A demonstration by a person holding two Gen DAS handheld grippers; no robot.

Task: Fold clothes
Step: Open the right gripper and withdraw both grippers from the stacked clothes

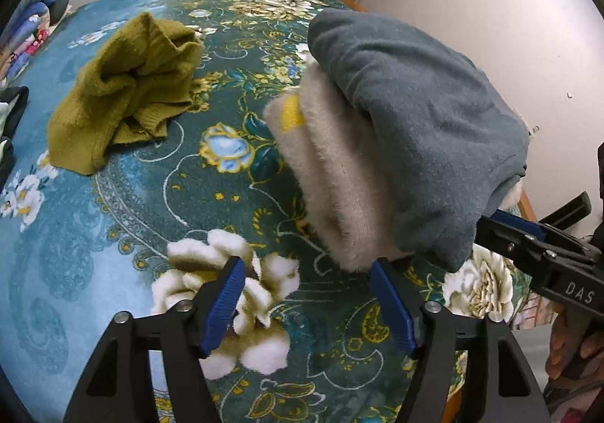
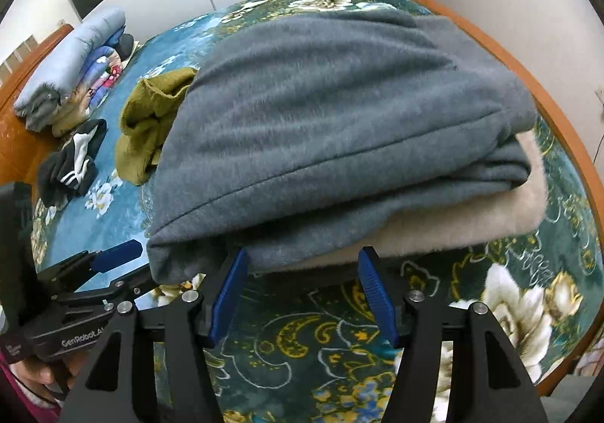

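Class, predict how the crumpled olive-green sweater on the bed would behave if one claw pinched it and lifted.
The olive sweater would probably hang limp, since it lies in soft, irregular folds. Its fuzzy knit likely grips rather than slips. It looks light, and unlikely to roll, slumped low on the floral blanket.

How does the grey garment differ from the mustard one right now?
The grey garment is folded flat with even edges; the mustard garment lies crumpled in a loose heap. The grey garment sits stacked on a folded cream fleece; the mustard garment rests directly on the floral blanket. The grey one looks smooth, the mustard one ribbed and knitted. Both lie on the same bed, and neither is gripped.
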